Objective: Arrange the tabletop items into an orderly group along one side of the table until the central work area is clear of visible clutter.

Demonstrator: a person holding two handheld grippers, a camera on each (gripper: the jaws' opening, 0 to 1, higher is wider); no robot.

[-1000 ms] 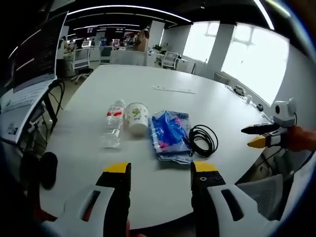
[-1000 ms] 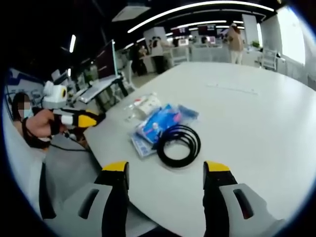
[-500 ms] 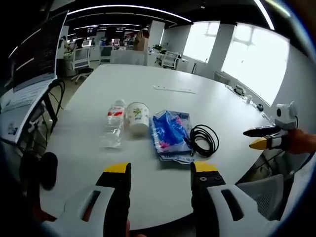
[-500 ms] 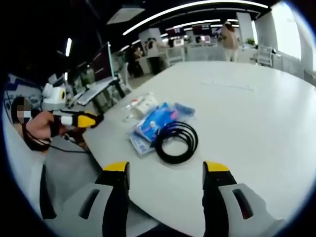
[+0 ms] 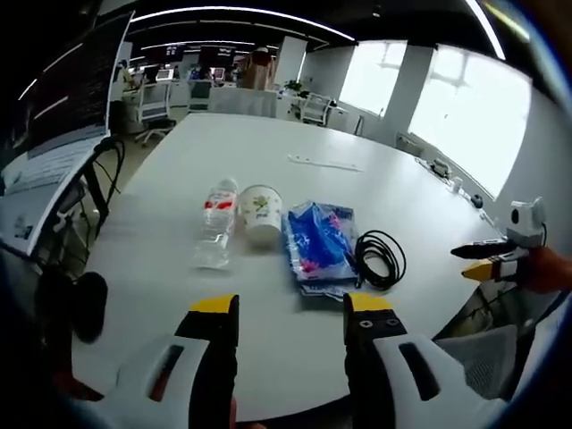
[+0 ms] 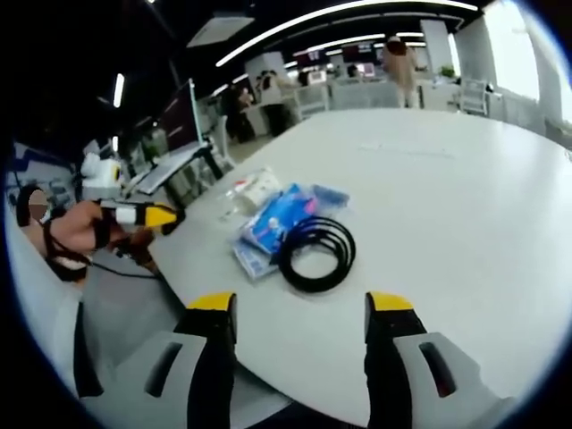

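Blue packet (image 5: 318, 247) print too blurry to read, bottle (image 5: 214, 222) label too, left gripper (image 5: 290, 306) and right gripper (image 6: 300, 304) jaws wide apart, holding nothing.

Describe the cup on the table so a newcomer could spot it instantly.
On the big white table, four items lie in a row near the edge closest to the grippers. The paper cup is second in that row, lying on its side between the clear water bottle and the blue plastic bag. It alone is white with a small green print, open mouth facing the camera.
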